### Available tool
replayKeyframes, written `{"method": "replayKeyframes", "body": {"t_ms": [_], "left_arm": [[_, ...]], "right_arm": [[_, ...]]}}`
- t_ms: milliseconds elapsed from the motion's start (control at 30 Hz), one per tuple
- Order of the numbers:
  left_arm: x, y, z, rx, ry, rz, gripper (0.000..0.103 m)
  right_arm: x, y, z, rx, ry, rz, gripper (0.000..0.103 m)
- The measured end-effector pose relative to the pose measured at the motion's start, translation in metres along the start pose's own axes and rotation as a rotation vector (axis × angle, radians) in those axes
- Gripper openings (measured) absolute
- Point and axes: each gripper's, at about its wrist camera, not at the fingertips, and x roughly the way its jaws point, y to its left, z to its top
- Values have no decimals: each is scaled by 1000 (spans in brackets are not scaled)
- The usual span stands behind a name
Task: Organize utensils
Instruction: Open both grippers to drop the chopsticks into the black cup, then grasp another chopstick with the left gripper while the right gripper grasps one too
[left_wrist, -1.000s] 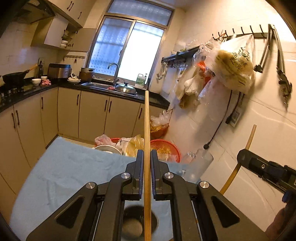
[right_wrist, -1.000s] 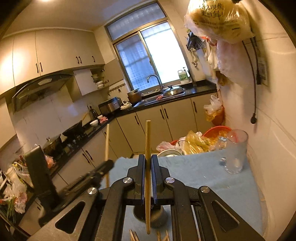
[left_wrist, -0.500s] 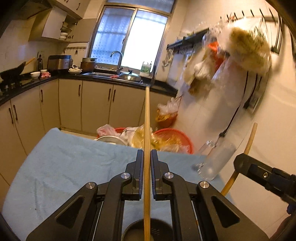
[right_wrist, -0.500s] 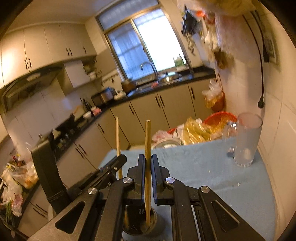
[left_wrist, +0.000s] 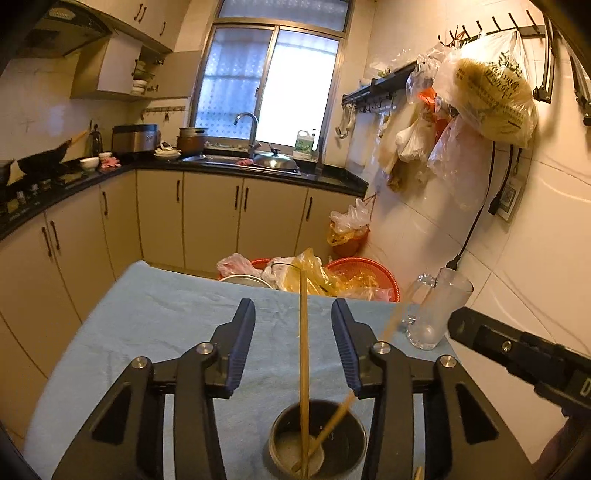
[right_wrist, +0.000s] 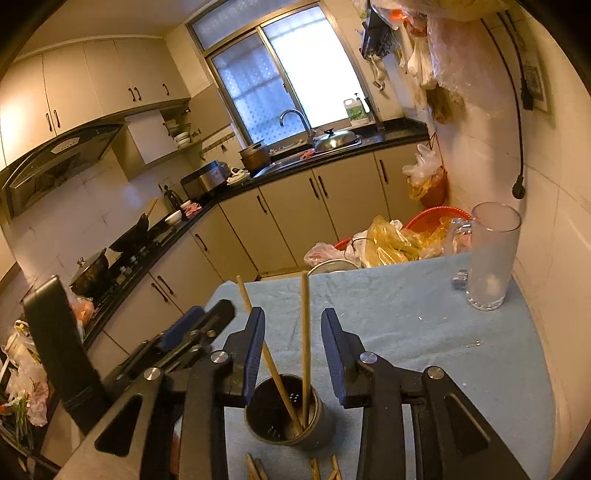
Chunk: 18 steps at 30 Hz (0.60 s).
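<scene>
The surface (right_wrist: 424, 317) carries a pale blue, slightly wrinkled cloth reaching to its far edge, beyond which red baskets (right_wrist: 436, 218) stuffed with yellow and clear plastic bags sit lower down. Its right edge runs close along a white tiled wall. The middle and left of the cloth lie bare, giving free room there.

A dark, round metal holder (right_wrist: 284, 413), cylindrical with small holes in its wall, stands near the front of the surface. Two slender, straight wooden chopsticks stand in it. The upright chopstick (right_wrist: 304, 332) rises almost vertical; the leaning chopstick (right_wrist: 258, 332) tilts away to the left in the right wrist view.

The left claw (left_wrist: 293, 347) has just been opening: its ribbed dark-blue pads stand apart on either side of one stick, touching neither side. The right claw (right_wrist: 291, 350) has likewise just been opening and is released, with the sticks rising between its pads; whether the leaning one brushes the left pad I cannot tell. Both claws hover just above the holder, close side by side.

More chopstick ends (right_wrist: 255, 467) lie flat on the cloth at the front edge. A tall frosted glass mug (right_wrist: 491, 254) with a handle stands at the far right, well apart from the holder.
</scene>
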Motion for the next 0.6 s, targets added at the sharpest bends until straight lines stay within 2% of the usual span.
{"method": "replayKeyframes", "body": {"t_ms": [133, 300, 400, 500, 600], "left_arm": [[-36, 7, 1, -15, -9, 25, 53], [-88, 20, -7, -37, -27, 50, 61], [-113, 28, -20, -46, -14, 68, 64], [-129, 38, -41, -63, 30, 79, 66], [-132, 46, -66, -84, 94, 77, 67]], "right_arm": [[-28, 7, -1, -22, -11, -12, 37], [-70, 14, -8, -76, -26, -44, 55], [-95, 11, -20, -102, -12, -76, 59], [-113, -2, -41, -110, 37, -118, 66], [-116, -23, -68, -93, 125, -156, 68]]}}
